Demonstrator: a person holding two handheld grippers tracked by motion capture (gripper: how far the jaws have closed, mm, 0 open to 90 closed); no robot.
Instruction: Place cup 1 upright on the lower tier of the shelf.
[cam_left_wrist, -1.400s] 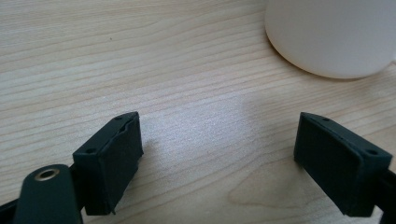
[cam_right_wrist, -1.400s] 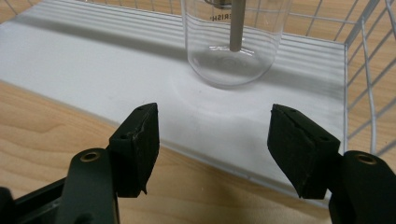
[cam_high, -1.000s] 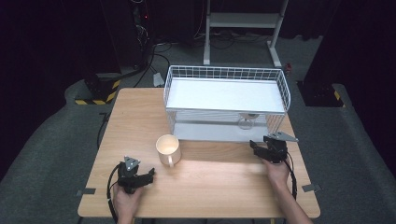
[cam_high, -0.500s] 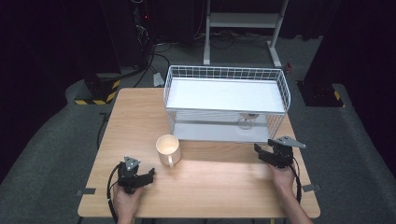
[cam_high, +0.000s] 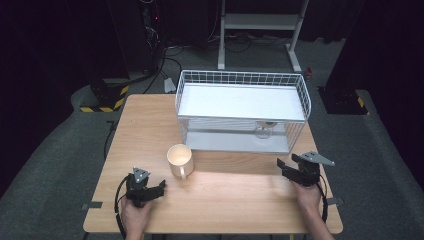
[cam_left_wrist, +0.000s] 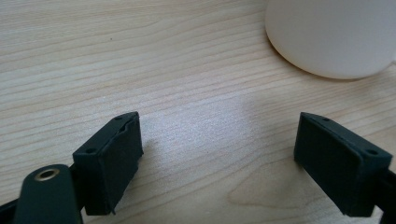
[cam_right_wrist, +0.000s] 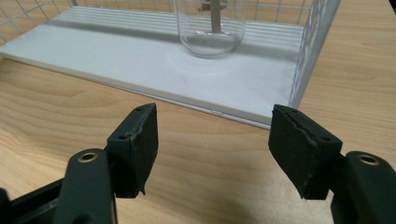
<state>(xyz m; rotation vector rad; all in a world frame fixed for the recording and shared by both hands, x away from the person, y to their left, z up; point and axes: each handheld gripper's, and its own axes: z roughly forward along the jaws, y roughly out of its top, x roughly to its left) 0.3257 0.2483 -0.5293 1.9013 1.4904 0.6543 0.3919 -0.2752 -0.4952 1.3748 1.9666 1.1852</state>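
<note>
My right gripper's (cam_high: 290, 171) fingers (cam_right_wrist: 135, 144) gape wide, empty, drawn back from the rack (cam_high: 300, 90) to the counter (cam_high: 235, 190); glass (cam_right_wrist: 210, 25) sits inside. Left gripper (cam_high: 150, 189) wide, empty, near the mug (cam_high: 180, 159).

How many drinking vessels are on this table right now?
2: a cream mug on the bare wood ahead of the left gripper, and a clear glass on the wire rack's lower shelf.

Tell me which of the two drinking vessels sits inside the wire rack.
The clear glass, on the wire rack's lower shelf. The cream mug stands outside on the table.
</note>
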